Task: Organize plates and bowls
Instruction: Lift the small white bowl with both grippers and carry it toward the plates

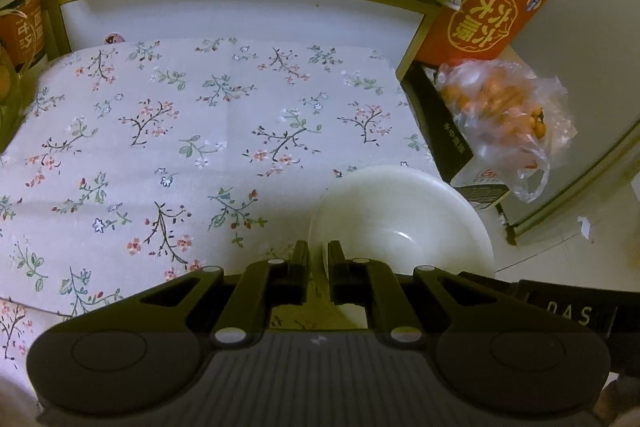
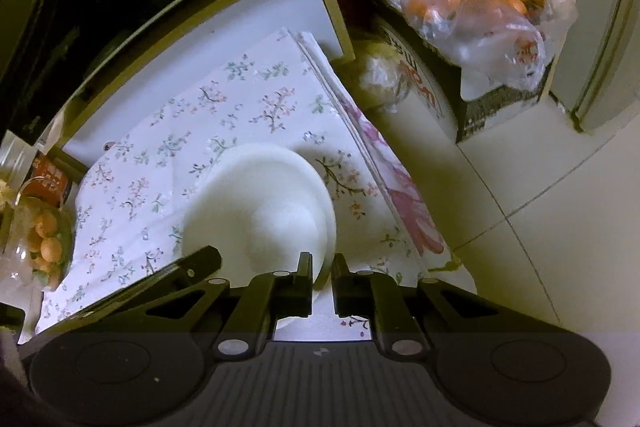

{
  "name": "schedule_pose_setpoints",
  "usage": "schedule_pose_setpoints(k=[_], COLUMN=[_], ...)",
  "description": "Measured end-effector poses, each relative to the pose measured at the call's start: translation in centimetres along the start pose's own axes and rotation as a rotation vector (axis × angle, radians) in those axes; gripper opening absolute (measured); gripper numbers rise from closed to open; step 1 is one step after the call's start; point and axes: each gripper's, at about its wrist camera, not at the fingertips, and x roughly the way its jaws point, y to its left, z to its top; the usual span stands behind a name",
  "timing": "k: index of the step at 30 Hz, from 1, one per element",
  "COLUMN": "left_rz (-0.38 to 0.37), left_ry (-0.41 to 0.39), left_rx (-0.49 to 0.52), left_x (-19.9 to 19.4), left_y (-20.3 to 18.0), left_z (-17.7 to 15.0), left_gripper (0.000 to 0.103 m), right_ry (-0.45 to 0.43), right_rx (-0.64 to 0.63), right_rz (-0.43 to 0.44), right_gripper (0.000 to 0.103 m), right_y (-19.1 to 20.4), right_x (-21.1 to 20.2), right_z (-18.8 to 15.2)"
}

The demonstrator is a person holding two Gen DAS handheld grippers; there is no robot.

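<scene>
**Both tongs pinched onto the white dish, one on each side**

So here's where it stands. There's a white bowl (image 1: 404, 223) sitting on the flowery cloth (image 1: 200, 131) that covers the tabletop, down toward the near right corner of the cloth, not far from where the tabletop drops off to the tiled floor (image 2: 540, 187). From the right wrist view it looks like the bowl may be nested in or on a second white piece, a plate maybe, since I see a doubled rim on its right side, but I can't say for sure.

The left tongs (image 1: 318, 259) are squeezed nearly all the way closed, with the bowl's left rim caught in the thin gap between them. The right tongs (image 2: 322, 271) are the same story, clamped down tight on the near edge of the dish. I'd guess the two-sided grip is there because a thin, slick rim tips easily if you lift from one side only.

Off the right edge there's a bag of oranges (image 1: 500, 115) on a box and a red carton (image 1: 496, 11) behind it, well clear of the bowl.
</scene>
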Motion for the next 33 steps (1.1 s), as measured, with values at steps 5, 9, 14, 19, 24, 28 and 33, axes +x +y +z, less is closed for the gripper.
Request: schedule_pose_setpoints(k=[5, 9, 14, 19, 24, 28, 33], left_rz=[0.001, -0.009, -0.017, -0.022, -0.025, -0.036, -0.041], left_ry=[-0.011, -0.020, -0.032, -0.027, -0.025, -0.033, -0.051], left_rx=[0.013, 0.004, 0.010, 0.000, -0.010, -0.019, -0.025], left_x=[-0.5, -1.1, -1.9, -2.0, -2.1, -2.6, -3.5], left_y=[-0.2, -0.1, -0.3, -0.1, 0.0, 0.0, 0.1], left_z=[-0.2, -0.2, -0.4, -0.6, -0.8, -0.8, -0.8], left_gripper=[0.009, 0.009, 0.009, 0.009, 0.009, 0.009, 0.009], right_ry=[-0.002, -0.008, -0.015, -0.020, -0.019, -0.020, -0.029], right_rx=[0.001, -0.005, -0.007, -0.009, -0.023, -0.023, -0.023], right_rz=[-0.003, -0.001, 0.001, 0.003, 0.003, 0.006, 0.015], right_gripper=[0.008, 0.008, 0.008, 0.008, 0.008, 0.008, 0.008], right_y=[-0.1, 0.0, 0.0, 0.0, 0.2, 0.2, 0.3], right_x=[0.0, -0.2, -0.5, -0.8, -1.0, -1.0, -1.4], right_z=[-0.1, 0.0, 0.0, 0.0, -0.1, -0.1, -0.1])
